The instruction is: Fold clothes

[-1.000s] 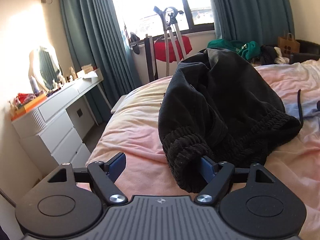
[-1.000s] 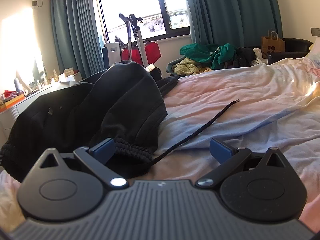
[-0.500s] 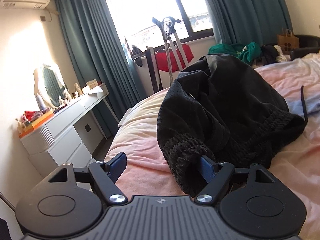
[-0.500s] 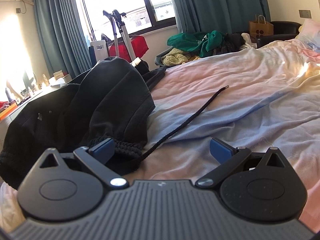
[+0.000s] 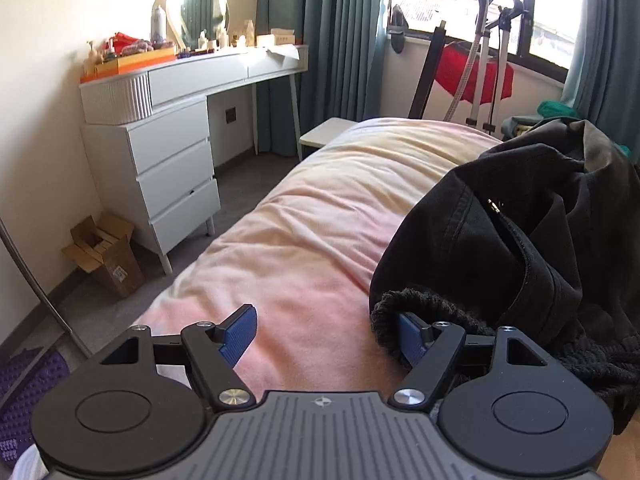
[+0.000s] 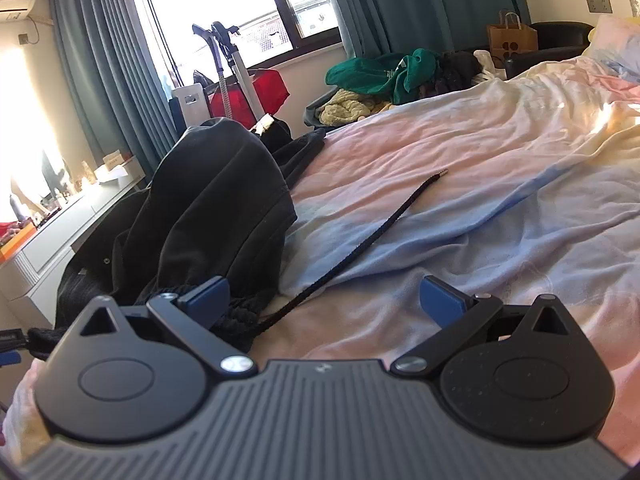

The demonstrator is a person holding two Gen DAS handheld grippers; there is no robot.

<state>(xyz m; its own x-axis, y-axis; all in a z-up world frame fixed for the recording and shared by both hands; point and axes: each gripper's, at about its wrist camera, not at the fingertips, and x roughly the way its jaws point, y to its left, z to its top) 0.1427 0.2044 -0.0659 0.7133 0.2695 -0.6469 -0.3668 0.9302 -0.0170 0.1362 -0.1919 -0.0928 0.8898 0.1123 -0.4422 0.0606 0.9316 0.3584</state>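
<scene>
A crumpled black garment with a ribbed waistband lies on the pink and blue bedsheet. In the left wrist view it fills the right side. My left gripper has its jaws closing, still wide apart, with only sheet between them. Its right pad sits at the waistband's edge. In the right wrist view the garment is piled at the left. Its black drawstring trails across the sheet. My right gripper is open, its left pad over the waistband.
A white dresser with bottles on top stands by the wall at the left, and an open cardboard box sits on the floor beside it. A steamer stand is by the window. Green clothes and a paper bag lie beyond the bed.
The left wrist view has swung left and rolled, so the garment now sits at its right and the dresser is in full view. The right wrist view has tilted slightly.
</scene>
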